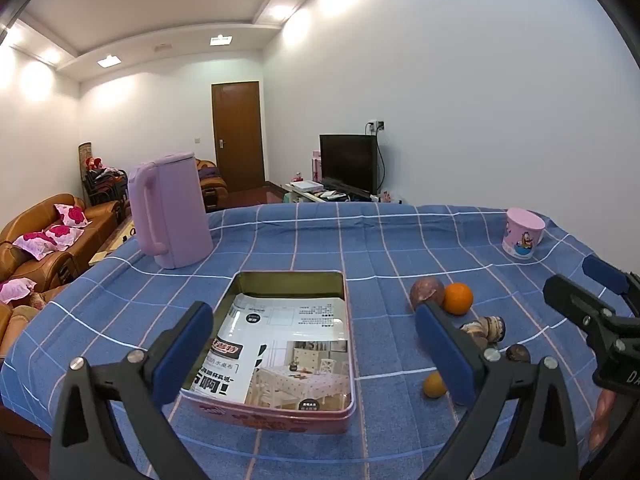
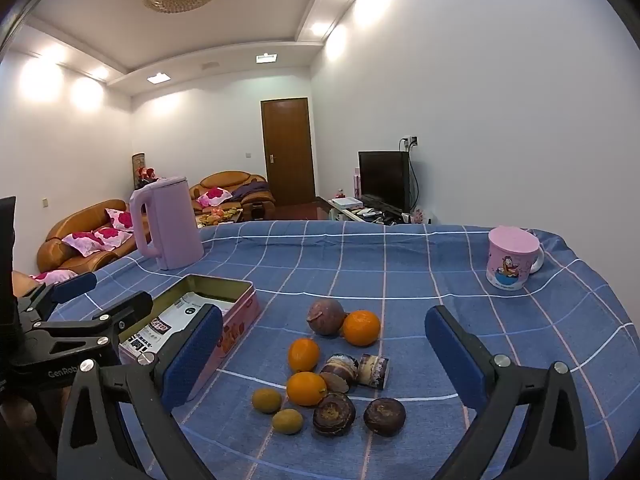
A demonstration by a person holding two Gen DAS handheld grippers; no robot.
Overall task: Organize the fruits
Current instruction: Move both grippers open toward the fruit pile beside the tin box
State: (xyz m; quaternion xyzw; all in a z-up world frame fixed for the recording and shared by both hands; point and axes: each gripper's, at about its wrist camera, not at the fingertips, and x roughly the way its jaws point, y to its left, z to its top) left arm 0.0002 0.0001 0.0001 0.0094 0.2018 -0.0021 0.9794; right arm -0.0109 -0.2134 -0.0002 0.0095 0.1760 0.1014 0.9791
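The open tin, long axis running away from camera, sits beside both grippers' wide, empty fingers.

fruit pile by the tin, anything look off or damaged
Nothing is spilled. The fruits lie loose on the cloth beside the tin, none inside. The brown round one at the back shows a torn patch of skin.

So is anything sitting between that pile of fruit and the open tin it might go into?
Nothing visible does. The fruit pile lies on bare blue cloth right beside the tin, which holds only a printed sheet. The open right gripper hovers over the fruit, unobstructed.
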